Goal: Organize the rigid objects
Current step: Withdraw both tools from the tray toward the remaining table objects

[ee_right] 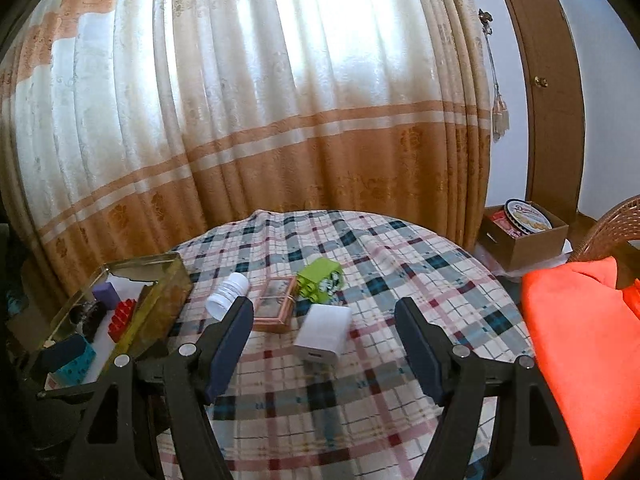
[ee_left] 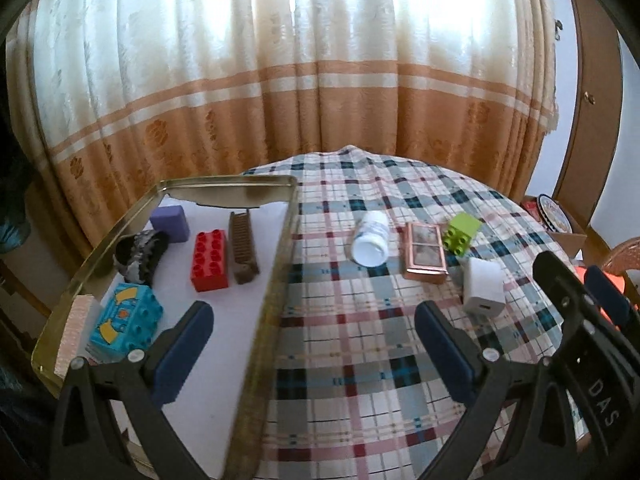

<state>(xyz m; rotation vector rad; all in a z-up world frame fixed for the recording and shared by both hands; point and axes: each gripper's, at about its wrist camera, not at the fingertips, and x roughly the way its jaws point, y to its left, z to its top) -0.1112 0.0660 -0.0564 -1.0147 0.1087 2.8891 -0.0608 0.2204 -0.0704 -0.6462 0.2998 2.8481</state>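
Now both your grippers, left and right, jaws apart and empty, white charger just ahead

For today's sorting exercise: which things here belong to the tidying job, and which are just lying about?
Job: gold tray; still on the cloth: white bottle, pink case, green brick, white charger.

Lying about: curtain, cardboard box, orange cloth.
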